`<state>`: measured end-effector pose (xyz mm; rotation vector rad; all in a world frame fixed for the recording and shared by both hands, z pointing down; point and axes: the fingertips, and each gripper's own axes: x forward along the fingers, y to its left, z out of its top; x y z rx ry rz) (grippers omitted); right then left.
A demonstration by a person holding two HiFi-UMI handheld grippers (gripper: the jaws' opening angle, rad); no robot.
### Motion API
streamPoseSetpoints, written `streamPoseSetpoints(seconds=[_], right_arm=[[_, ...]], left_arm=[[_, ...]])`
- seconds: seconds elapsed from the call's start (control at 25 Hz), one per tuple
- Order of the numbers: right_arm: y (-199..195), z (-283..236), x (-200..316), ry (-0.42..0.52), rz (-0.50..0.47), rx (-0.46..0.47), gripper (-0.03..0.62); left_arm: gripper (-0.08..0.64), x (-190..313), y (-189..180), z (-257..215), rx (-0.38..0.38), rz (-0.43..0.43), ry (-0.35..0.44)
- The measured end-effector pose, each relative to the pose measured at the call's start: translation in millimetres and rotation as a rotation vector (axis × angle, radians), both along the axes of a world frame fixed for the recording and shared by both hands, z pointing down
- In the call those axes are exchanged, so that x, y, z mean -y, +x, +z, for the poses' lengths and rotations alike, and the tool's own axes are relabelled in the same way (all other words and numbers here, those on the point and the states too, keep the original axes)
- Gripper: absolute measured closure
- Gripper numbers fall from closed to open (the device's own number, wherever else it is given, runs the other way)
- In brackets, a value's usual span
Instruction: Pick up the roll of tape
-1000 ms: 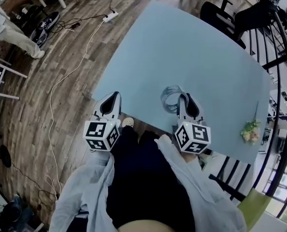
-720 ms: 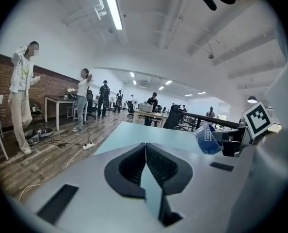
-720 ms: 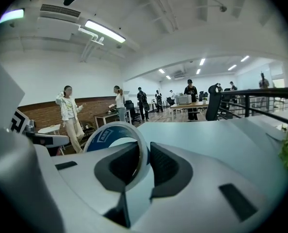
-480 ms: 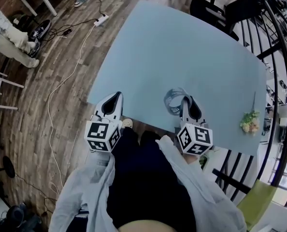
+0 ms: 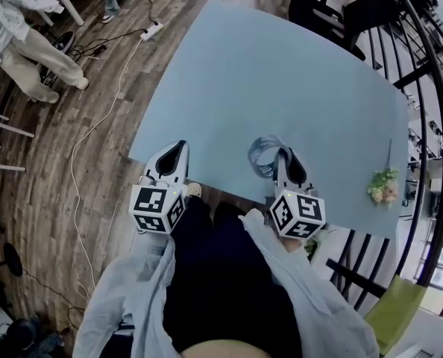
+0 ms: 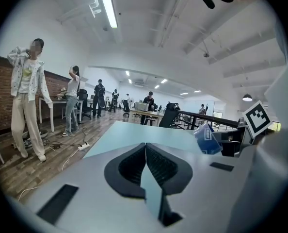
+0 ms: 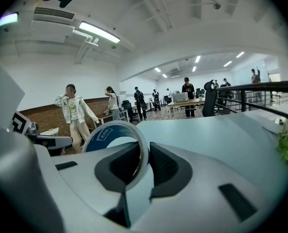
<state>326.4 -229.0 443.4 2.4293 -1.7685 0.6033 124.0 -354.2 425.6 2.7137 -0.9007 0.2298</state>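
My left gripper (image 5: 178, 149) hangs idle off the table's (image 5: 281, 73) near edge, jaws pressed together on nothing, since one grip suffices; my right gripper (image 5: 282, 154) pinches the roll of tape (image 5: 260, 159) by its wall, one jaw inside the ring, holding it upright over the near edge; I cannot tell whether it has cleared the tabletop.
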Motion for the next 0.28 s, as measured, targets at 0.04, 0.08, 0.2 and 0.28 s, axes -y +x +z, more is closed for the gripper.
streamPoseSetpoints(seconds=[0.04, 0.08, 0.2, 0.28], right_arm=[[0.2, 0.3, -0.1, -0.001, 0.001, 0.001, 0.522], [0.2, 0.5, 0.4, -0.003, 0.001, 0.002, 0.522], [0.4, 1.0, 3.7, -0.007, 0.0, 0.003, 0.522], [0.8, 1.1, 6.3, -0.01, -0.001, 0.004, 0.522]], left_arm=[[0.543, 0.1, 0.8, 0.2, 0.0, 0.002, 0.0], [0.543, 0.6, 1.2, 0.3, 0.001, 0.003, -0.001], [0.543, 3.1, 1.7, 0.5, 0.002, 0.004, -0.005], [0.543, 4.6, 1.8, 0.7, 0.003, 0.003, -0.007]])
